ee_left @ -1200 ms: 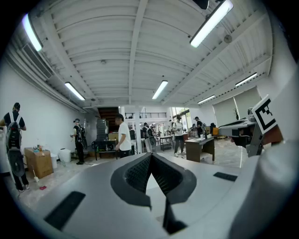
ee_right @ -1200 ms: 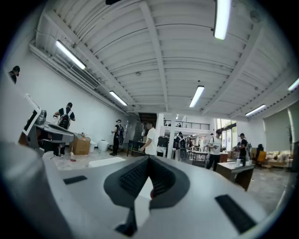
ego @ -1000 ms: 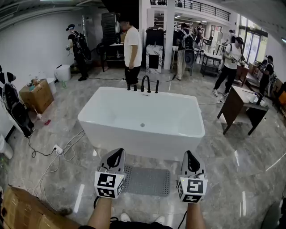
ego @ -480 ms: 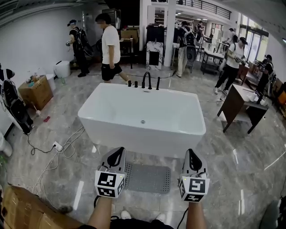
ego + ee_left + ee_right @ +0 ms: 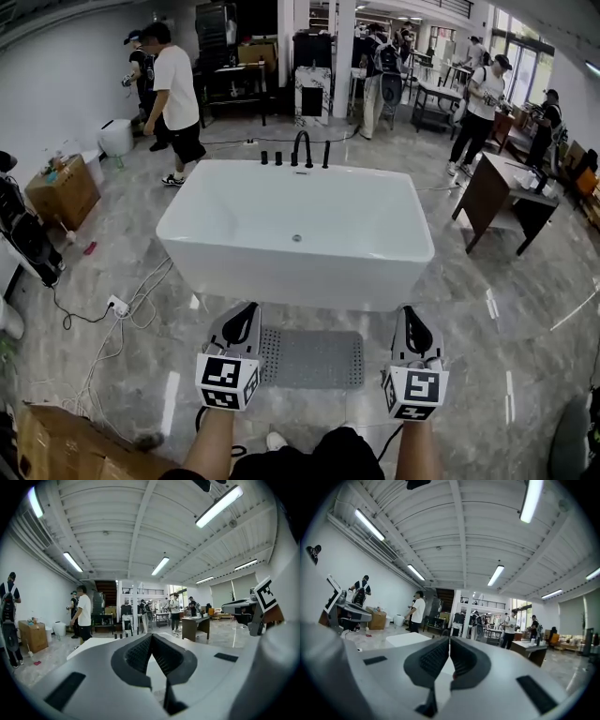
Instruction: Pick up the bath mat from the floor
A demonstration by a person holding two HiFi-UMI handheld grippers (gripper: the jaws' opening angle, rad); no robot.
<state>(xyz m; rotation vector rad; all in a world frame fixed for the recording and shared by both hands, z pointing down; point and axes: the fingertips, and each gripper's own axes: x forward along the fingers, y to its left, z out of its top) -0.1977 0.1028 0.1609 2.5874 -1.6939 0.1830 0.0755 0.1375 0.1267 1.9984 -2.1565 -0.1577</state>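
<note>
A grey dotted bath mat [image 5: 311,357] lies flat on the marble floor just in front of the white bathtub [image 5: 295,234]. My left gripper [image 5: 246,314] hangs over the mat's left edge, held high and pointing level toward the tub. Its jaws are shut with nothing between them, as the left gripper view [image 5: 151,637] shows. My right gripper [image 5: 407,316] hovers beyond the mat's right edge, also shut and empty, tips meeting in the right gripper view [image 5: 449,641]. Neither gripper view shows the mat.
A person in a white shirt [image 5: 174,89] walks at the tub's far left. Cables and a power strip [image 5: 116,307] lie on the floor at left, a cardboard box [image 5: 64,192] beyond. A dark wooden table [image 5: 502,202] stands at right. Other people stand at the back.
Both grippers have edged forward and slightly down, so more of the mat shows between them. The person in the white shirt has walked from behind the tub to its left.
</note>
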